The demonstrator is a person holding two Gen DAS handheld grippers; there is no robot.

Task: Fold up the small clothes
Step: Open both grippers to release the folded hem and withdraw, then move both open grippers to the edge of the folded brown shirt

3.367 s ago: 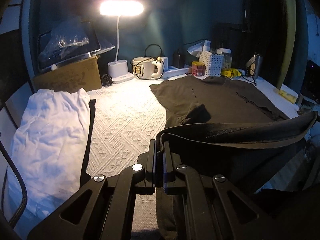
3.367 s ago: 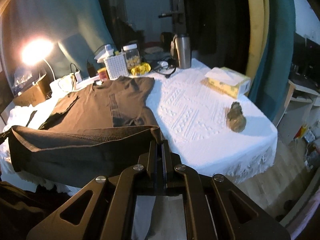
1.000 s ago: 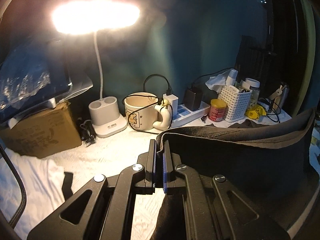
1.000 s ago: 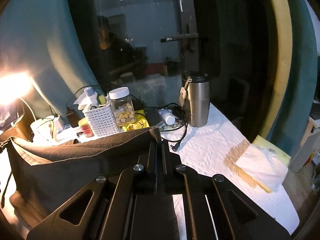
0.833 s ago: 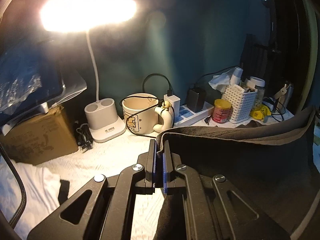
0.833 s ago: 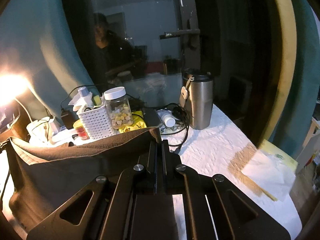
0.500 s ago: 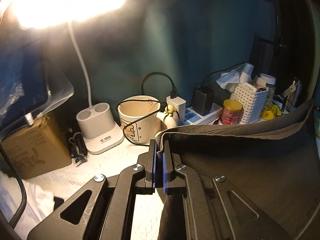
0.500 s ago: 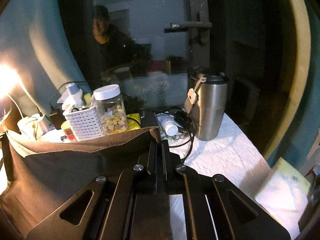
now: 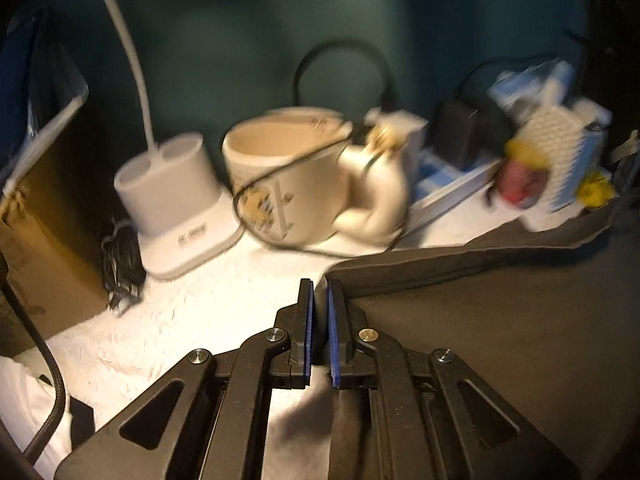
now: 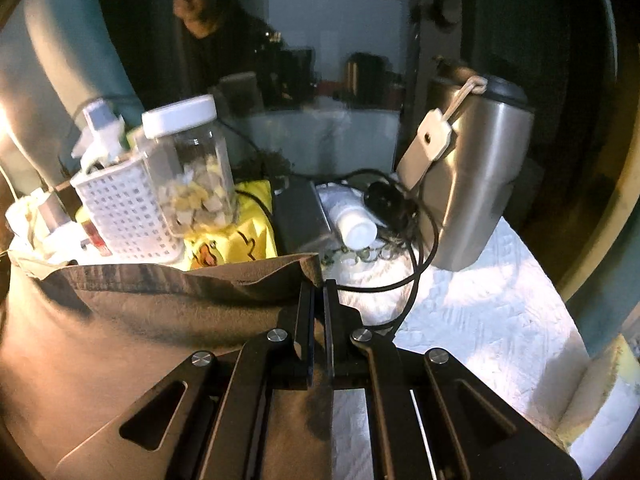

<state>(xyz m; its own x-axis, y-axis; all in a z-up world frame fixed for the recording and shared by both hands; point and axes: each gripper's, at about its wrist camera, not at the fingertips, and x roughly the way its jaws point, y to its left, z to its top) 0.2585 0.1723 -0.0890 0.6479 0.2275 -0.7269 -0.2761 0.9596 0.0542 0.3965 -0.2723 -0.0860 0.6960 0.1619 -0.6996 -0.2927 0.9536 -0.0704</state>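
A dark brown shirt is held by its hem between my two grippers, low over the white textured tablecloth. My left gripper has its jaws slightly parted, with the shirt's corner at its right finger. My right gripper is shut on the shirt's other corner. The shirt's lower part is hidden beneath the hem.
At the table's back stand a lamp base, a cream mug, a power strip and a white basket. A jar, a steel tumbler and cables are close ahead. A cardboard box is left.
Both grippers carried the hem forward and down toward the clutter at the back of the table. The lamp head left the left view. The left jaws now show a small gap.
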